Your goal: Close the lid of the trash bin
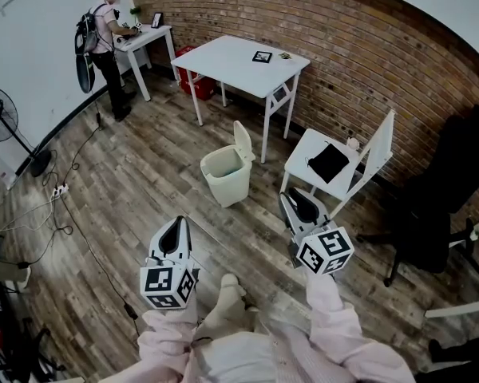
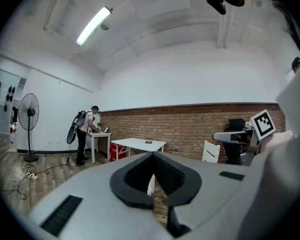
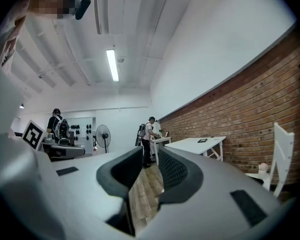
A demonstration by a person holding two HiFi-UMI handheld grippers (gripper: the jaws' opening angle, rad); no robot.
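Note:
The cream trash bin [image 1: 226,175] stands on the wooden floor in the head view, in front of the white table. Its lid [image 1: 243,140] is swung up and stands upright at the bin's far right side. My left gripper [image 1: 176,228] is held low, nearer me and to the left of the bin, well short of it. Its jaws [image 2: 152,156] meet at the tips with nothing in them. My right gripper [image 1: 302,204] hovers to the right of the bin, also apart from it. Its jaws [image 3: 150,151] stand apart, and only floor shows between them.
A white table [image 1: 247,58] stands behind the bin, with a red crate [image 1: 193,78] under it. A small white table [image 1: 315,146] bearing a black item is at the right, a black office chair [image 1: 447,190] beyond. A person [image 1: 104,38] stands at a far desk. A fan [image 1: 0,118] and cables [image 1: 56,190] are at the left.

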